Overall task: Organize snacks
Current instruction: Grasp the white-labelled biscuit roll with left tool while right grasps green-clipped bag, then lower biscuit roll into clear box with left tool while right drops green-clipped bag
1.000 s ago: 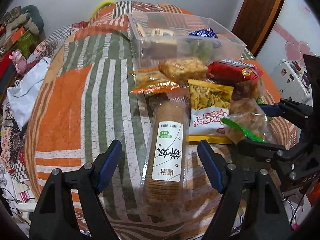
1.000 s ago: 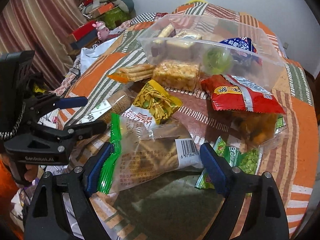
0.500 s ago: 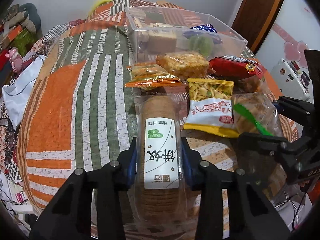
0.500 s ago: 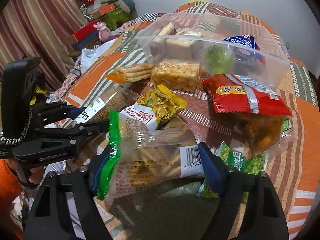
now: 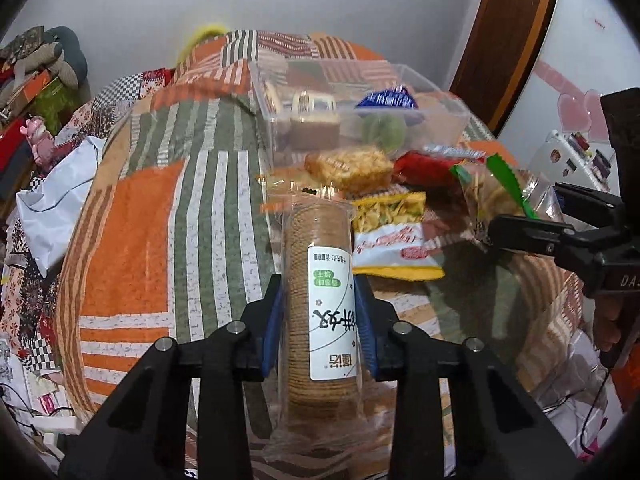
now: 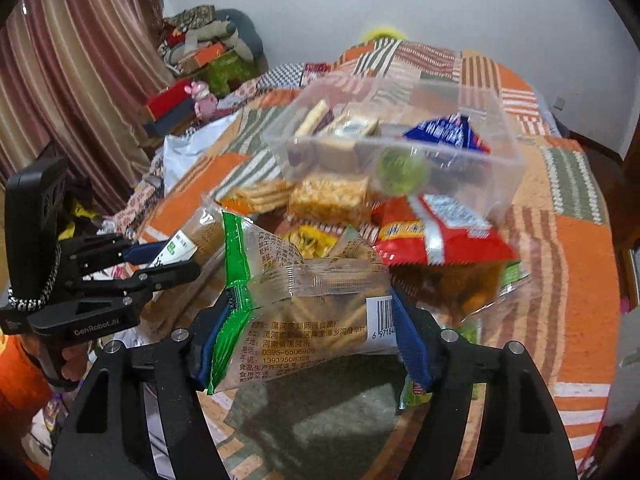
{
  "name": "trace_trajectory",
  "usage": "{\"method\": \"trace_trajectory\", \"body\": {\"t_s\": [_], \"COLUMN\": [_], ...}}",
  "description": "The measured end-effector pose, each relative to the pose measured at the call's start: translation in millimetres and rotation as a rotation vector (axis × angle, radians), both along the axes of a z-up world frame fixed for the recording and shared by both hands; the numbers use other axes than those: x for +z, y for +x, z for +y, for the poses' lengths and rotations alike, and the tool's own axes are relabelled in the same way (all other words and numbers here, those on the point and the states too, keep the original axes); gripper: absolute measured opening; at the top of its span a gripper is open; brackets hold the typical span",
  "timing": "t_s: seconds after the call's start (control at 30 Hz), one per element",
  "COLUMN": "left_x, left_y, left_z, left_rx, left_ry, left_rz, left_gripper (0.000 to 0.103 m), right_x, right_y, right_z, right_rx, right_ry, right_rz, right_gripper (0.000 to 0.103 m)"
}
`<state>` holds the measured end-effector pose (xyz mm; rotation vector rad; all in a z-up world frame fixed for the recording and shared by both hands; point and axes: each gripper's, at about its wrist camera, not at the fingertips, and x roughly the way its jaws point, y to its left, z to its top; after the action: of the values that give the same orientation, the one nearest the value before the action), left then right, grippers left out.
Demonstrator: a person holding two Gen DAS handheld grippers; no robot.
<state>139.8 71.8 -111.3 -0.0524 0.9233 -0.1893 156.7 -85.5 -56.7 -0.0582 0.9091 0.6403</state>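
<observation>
Presently a biscuit roll (image 5: 320, 304) is clamped between the blue pads of the left gripper (image 5: 319, 316), its long axis running from near to far, toward the clear bin (image 5: 432, 92) on the quilt (image 5: 132, 220). To the right, a clear bag (image 6: 312, 312) with a green edge is pinched crosswise by the right gripper (image 6: 310, 340), its length lying left to right.

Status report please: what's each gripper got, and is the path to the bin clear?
Left gripper shut on cracker roll. Right gripper shut on clear snack bag. Plastic bin ahead, open-topped, loose packets in front.
</observation>
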Motion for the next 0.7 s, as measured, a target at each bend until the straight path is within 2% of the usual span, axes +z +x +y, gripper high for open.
{"method": "trace_trajectory", "body": {"t_s": [0.33, 0.5, 0.7], "left_x": [40.6, 61.8, 79.6], "left_y": [12.0, 32.8, 61.4], "left_z": [1.6, 1.0, -1.9], "left_rx": [0.01, 0.016, 0.021], "left_ry": [-0.032, -0.032, -0.034], "left_rz": [-0.098, -0.154, -0.202], "left_gripper": [0.034, 0.034, 0.034], "right_x": [37.5, 53.0, 63.4], "right_y": [13.7, 27.2, 52.4], "right_z": [-16.3, -22.4, -26.2], "right_rx": [-0.056, -0.093, -0.128], "right_ry": [0.038, 0.052, 0.068], "right_rz": [-0.109, -0.153, -0.163], "right_gripper": [0.068, 0.068, 0.068]}}
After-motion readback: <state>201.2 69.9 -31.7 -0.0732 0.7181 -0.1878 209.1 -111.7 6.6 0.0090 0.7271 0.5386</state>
